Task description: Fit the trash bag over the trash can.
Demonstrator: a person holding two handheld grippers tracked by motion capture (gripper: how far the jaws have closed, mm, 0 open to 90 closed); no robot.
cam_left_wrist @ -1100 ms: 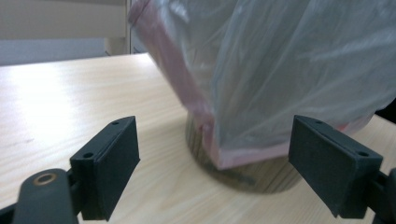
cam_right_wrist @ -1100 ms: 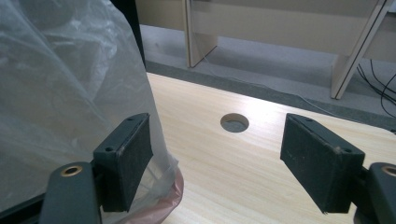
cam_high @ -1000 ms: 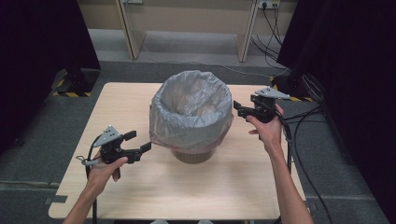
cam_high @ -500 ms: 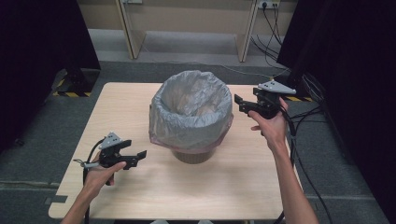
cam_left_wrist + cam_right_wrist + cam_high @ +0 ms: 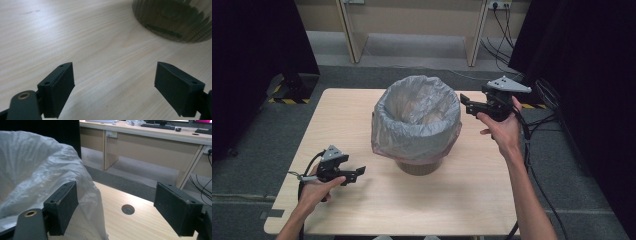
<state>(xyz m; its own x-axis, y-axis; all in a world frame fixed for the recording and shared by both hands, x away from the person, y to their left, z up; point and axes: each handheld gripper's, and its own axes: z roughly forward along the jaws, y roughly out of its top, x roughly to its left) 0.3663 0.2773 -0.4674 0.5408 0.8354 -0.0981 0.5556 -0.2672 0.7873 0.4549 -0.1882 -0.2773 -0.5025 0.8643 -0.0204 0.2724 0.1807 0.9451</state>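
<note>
Right hand-held gripper [image 5: 468,103] raised beside the bag-lined bin [image 5: 417,125], jaws spread, just opening, empty; left hand-held gripper [image 5: 357,174] low, spread.

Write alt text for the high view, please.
A bin lined with a grey bag stands mid-table. The left gripper sits low near the table's front left, open; the right gripper hovers by the bag's right rim, open.
</note>
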